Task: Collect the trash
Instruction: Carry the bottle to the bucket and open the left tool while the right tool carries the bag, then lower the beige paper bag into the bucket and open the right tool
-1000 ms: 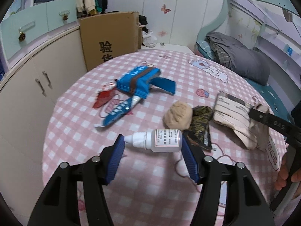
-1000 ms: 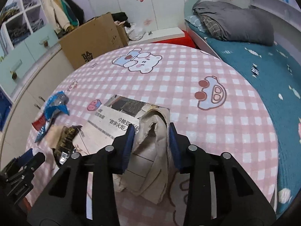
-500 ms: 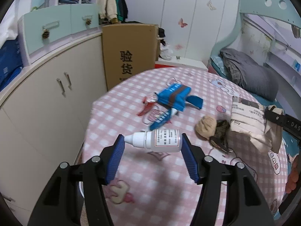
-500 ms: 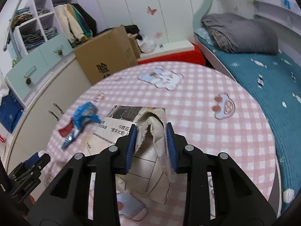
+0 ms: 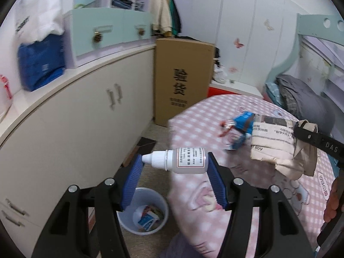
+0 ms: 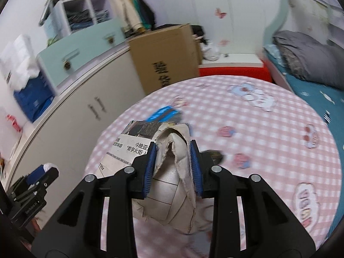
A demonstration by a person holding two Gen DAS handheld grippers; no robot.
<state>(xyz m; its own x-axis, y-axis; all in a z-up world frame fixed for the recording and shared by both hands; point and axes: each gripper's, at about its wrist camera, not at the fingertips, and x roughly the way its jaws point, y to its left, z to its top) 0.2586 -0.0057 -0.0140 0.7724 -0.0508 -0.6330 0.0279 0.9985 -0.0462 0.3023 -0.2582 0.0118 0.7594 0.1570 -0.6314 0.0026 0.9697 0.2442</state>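
Observation:
My left gripper (image 5: 175,167) is shut on a small white dropper bottle (image 5: 179,160), held sideways in the air beyond the table's left edge. Below it on the floor stands a pale trash bin (image 5: 143,211) with wrappers inside. My right gripper (image 6: 173,163) is shut on a crumpled folded newspaper (image 6: 172,172), lifted above the pink checked table (image 6: 258,129). That newspaper (image 5: 279,144) and the right gripper's finger also show at the right of the left wrist view. A blue wrapper (image 5: 243,122) and a red wrapper (image 5: 225,128) lie on the table.
A long cream cabinet (image 5: 75,118) runs along the left wall, with a tall cardboard box (image 5: 182,79) at its far end. A bed with a grey quilt (image 6: 307,56) lies right of the table. A hand (image 5: 332,202) shows at the right edge.
Both grippers rose and swung left off the table with their loads. The bottle now hangs over the floor by the bin; the newspaper has lifted clear of the tabletop.

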